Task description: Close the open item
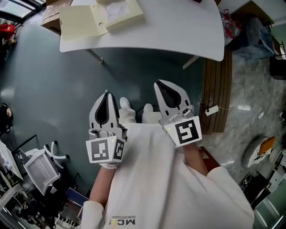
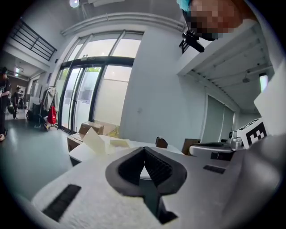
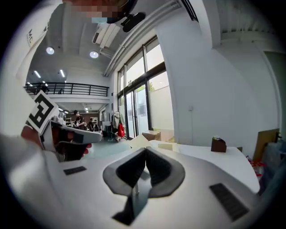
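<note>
The only print to read is on the white coat [image 1: 147,188]: dark letters at the lower hem [image 1: 121,221], upside down from the head view, probably "MC" with the rest cut off. Each gripper carries a cube of black-and-white square markers with no words on them, the left cube [image 1: 105,150] and the right cube [image 1: 187,131].

The person holds both grippers out in front of the body, side by side and near each other, pointing forward over the dark floor [image 1: 53,89] toward the tabletop [image 1: 178,31]. The left gripper [image 1: 106,95] sits a little closer in, with a bare forearm [image 1: 100,185] coming out of a white sleeve behind it. The right gripper [image 1: 157,84] reaches slightly further ahead and tilts a bit to the left. White shoes [image 1: 127,111] show between them.

The fingers of the left gripper [image 2: 144,151] are clenched together with nothing between them. The fingers of the right gripper [image 3: 145,151] are likewise pressed tip to tip and empty.

The open box [image 1: 123,12], cream in colour, lies on the far left part of the tabletop, its lid [image 1: 82,22] swung open to the left. Both grippers are well apart from it
</note>
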### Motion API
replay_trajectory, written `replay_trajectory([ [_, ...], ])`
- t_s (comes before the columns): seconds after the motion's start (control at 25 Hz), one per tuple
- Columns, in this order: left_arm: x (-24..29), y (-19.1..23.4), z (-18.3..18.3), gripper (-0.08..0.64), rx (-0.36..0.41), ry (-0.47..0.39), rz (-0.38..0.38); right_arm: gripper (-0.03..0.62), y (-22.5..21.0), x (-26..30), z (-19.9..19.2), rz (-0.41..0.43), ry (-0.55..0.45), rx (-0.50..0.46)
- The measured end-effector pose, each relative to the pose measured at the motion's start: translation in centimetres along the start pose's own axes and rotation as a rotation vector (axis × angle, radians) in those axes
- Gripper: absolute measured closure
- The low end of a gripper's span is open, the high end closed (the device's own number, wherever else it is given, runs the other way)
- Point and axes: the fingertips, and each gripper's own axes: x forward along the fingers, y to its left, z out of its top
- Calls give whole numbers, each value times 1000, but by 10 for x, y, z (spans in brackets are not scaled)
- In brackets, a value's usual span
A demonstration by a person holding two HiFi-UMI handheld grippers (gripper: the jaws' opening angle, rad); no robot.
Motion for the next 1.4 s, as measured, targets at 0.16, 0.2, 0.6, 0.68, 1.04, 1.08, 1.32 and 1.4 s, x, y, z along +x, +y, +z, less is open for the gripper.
replay_trajectory([
  [0.16,-10,-5,0,534,-27,0,40,574,-12,-16,4,1,-32,41],
  [0.2,-10,-3,1,534,-27,-8,47,574,-15,-16,7,-3,-42,33],
  [0.6,5,26,10,534,-75,-32,88,572,-26,11,16,-12,-42,4],
  [0.68,19,36,11,534,-93,-38,95,572,-32,30,18,-7,-41,-5],
  [1.04,101,136,28,534,-165,-31,147,572,-32,160,39,67,8,-45],
  [1.08,114,151,32,534,-169,-26,152,572,-33,179,43,68,10,-52],
  [1.32,176,229,49,534,-197,4,171,571,-39,284,66,68,20,-62],
  [1.4,192,248,51,534,-212,10,178,571,-44,311,69,59,25,-60],
])
